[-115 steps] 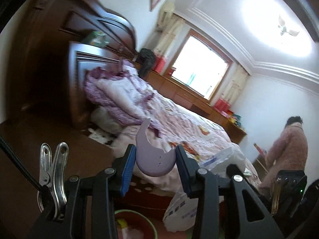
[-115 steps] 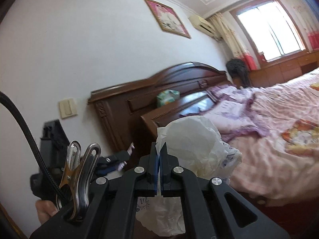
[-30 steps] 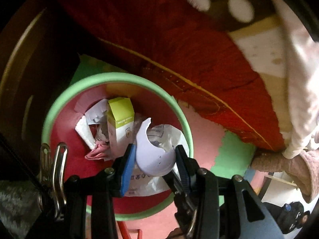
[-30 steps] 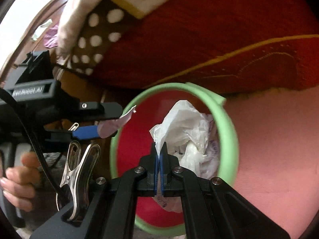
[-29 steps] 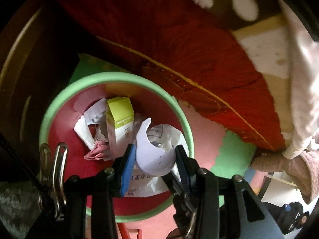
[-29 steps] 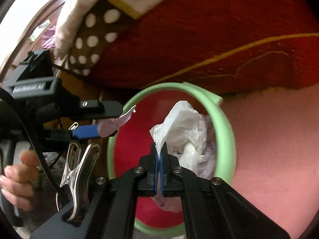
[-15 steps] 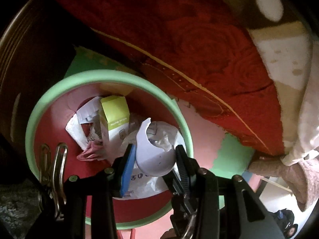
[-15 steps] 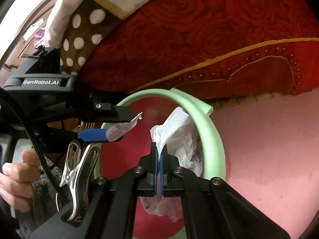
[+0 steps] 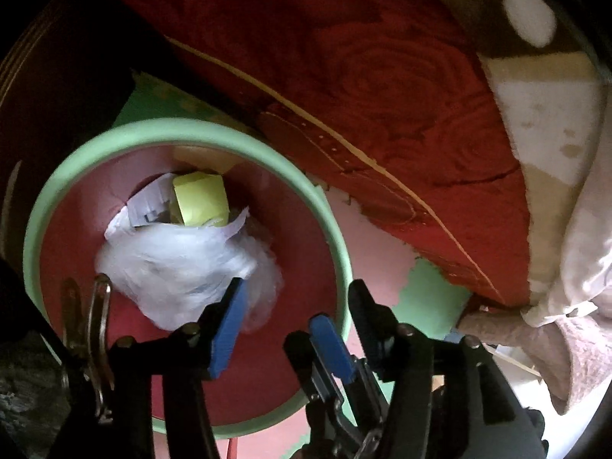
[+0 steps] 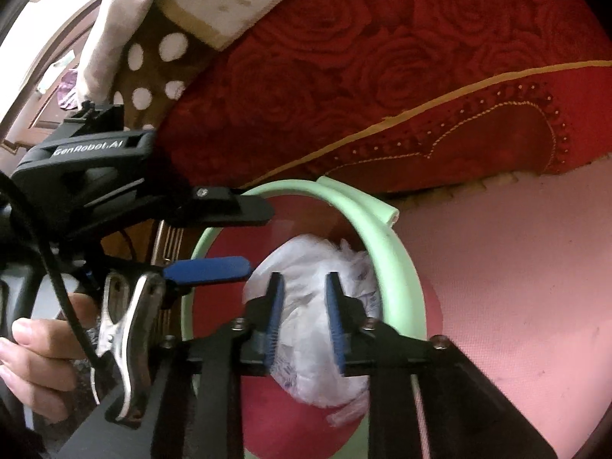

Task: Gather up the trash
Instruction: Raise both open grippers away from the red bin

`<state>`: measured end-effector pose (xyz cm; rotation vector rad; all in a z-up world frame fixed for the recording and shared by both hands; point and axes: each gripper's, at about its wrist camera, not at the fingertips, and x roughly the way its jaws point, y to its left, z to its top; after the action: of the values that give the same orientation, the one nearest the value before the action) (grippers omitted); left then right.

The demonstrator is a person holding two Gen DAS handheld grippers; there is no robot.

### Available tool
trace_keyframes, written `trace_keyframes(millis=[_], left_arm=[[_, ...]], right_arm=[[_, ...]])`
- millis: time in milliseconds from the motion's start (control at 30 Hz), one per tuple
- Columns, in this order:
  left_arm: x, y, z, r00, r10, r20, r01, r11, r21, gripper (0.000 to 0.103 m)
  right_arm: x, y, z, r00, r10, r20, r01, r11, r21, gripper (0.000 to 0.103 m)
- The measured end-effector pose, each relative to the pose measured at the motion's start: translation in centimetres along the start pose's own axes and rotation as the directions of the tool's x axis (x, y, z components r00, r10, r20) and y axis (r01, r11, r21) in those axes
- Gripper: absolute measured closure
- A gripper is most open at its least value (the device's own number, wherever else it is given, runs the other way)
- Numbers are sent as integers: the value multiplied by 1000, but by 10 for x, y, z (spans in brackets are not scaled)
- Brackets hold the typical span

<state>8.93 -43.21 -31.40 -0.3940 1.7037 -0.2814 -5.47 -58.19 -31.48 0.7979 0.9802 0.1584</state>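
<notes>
The green-rimmed waste bin [image 9: 340, 244] with its red inside stood on the pink floor mat [image 10: 516, 267], just beside the red rose-patterned bed skirt [image 9: 382, 76]. Both claws hung over the bin's mouth, pointing down into it.

The left claw [image 9: 294, 306] was spreading, its blue-padded fingers [image 9: 225, 329] apart with nothing between them. In the right wrist view it reached in over the bin's left rim [image 10: 225, 237], and the person's hand [image 10: 42, 355] gripped its handle outside the bin.

The right claw [image 10: 302, 321] was also opening. The crumpled white plastic bag [image 10: 317, 267] showed in the gap between its pads [image 10: 273, 321], blurred, and the pads did not press on it; the bag sat inside the bin, against the right wall.

From the left wrist view the same bag [image 9: 179, 264] lay on top of the rubbish in the bin, with a yellow carton [image 9: 201, 199] and a scrap of printed paper [image 9: 149, 202] poking out behind it, towards the bin's far wall.

A brown cloth with white dots [image 10: 153, 61] hung above the bed skirt.
</notes>
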Motion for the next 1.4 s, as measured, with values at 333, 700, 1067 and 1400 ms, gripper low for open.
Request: trace_keyframes(millis=[333, 700, 1067, 1400], left_arm=[[-16, 4, -9, 999, -23, 39, 22, 1000, 15, 42], [-24, 3, -17, 997, -52, 62, 49, 998, 41, 42], [-54, 2, -31, 987, -60, 147, 46, 994, 101, 42], [-122, -29, -62, 939, -248, 238, 183, 947, 263, 42]], right_arm=[[-26, 2, -7, 999, -5, 49, 4, 1000, 18, 57], [-47, 2, -10, 997, -20, 70, 17, 999, 41, 57], [-76, 34, -15, 995, -58, 84, 58, 998, 4, 57], [-106, 83, -25, 985, -96, 143, 108, 991, -79, 57]])
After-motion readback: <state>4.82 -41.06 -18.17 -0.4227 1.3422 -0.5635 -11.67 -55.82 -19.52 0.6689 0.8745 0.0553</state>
